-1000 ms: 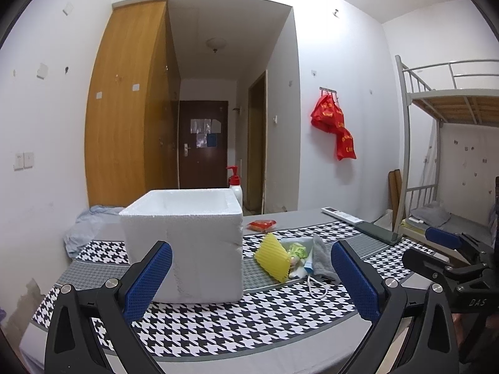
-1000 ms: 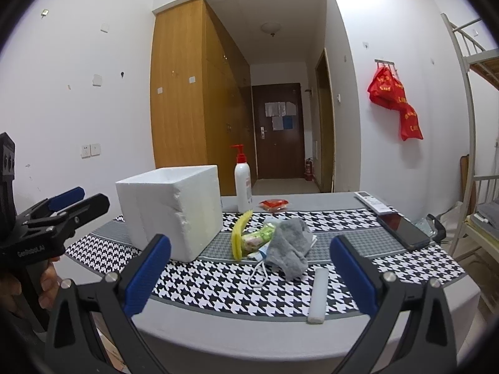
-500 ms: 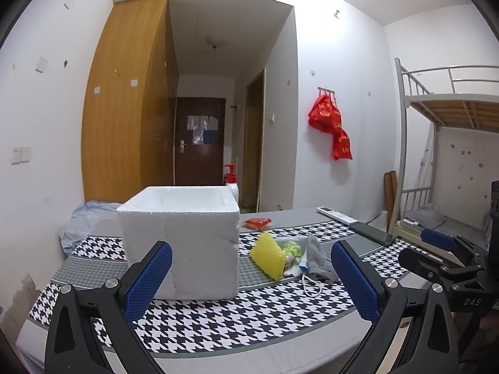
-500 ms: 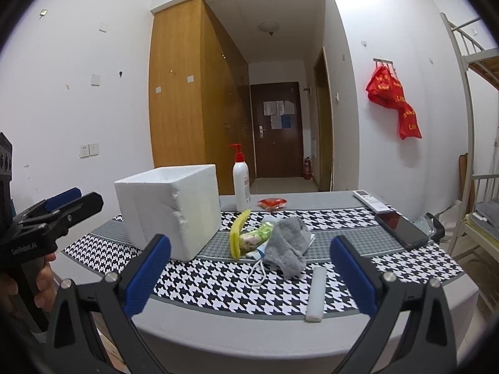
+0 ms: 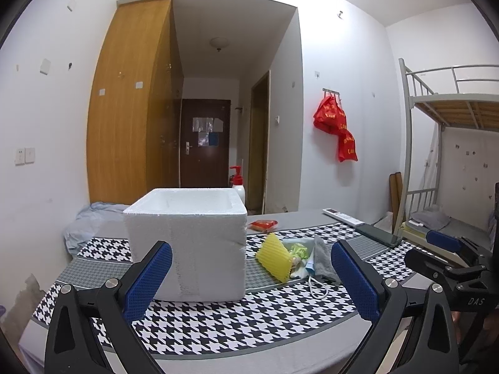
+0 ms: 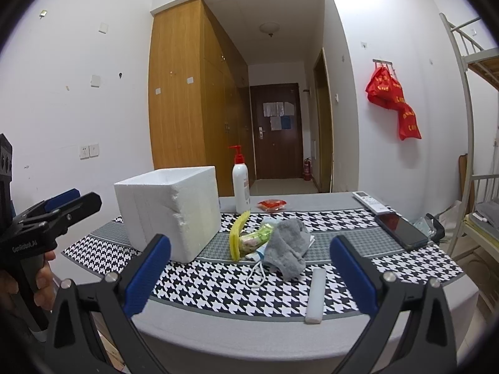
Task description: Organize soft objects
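A white foam box (image 5: pixel 187 243) (image 6: pixel 170 208), open at the top, stands on the houndstooth table cloth (image 5: pixel 218 321). To its right lies a small pile: a yellow ribbed sponge (image 5: pixel 274 261) (image 6: pixel 237 238), a green packet (image 6: pixel 257 237), a grey cloth (image 6: pixel 288 247) (image 5: pixel 322 257) and a white cord (image 6: pixel 257 275). My left gripper (image 5: pixel 249 280) is open and empty, short of the box. My right gripper (image 6: pixel 249 279) is open and empty, facing the pile from the table's front edge. Each gripper shows at the side of the other's view.
A pump bottle (image 6: pixel 240 185), a red packet (image 6: pixel 272 204), a remote (image 6: pixel 371 202) and a dark phone (image 6: pixel 400 230) sit toward the back and right. A white stick (image 6: pixel 315 294) lies near the front edge. A bunk bed (image 5: pixel 449 162) stands at the right.
Both views have shifted only slightly; the left camera has tilted a little upward. Nothing on the table has moved and both grippers have stayed open.
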`<action>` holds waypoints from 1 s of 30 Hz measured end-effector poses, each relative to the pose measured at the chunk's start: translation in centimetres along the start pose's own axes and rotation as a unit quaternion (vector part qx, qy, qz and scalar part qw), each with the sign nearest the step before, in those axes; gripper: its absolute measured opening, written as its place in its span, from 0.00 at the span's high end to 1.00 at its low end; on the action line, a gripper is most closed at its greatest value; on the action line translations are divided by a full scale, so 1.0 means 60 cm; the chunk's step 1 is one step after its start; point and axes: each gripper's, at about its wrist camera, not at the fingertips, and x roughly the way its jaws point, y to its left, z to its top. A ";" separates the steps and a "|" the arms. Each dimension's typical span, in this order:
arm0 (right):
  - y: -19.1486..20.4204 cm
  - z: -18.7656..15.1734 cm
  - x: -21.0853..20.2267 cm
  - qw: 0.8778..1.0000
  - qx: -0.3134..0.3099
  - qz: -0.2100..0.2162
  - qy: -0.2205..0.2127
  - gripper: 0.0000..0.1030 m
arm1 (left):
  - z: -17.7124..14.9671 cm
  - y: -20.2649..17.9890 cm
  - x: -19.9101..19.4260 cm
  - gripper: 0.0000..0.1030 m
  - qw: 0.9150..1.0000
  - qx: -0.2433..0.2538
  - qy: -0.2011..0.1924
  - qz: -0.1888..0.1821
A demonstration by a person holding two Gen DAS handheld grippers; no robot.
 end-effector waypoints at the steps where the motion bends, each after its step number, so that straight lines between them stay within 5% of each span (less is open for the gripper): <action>1: 0.001 -0.001 0.001 1.000 0.000 -0.001 0.002 0.00 | 0.000 -0.001 0.000 0.01 1.000 0.001 0.000 0.001; 30: -0.040 -0.006 0.048 0.999 0.003 -0.026 0.042 0.00 | 0.008 -0.027 0.077 0.01 0.999 0.006 0.029 -0.042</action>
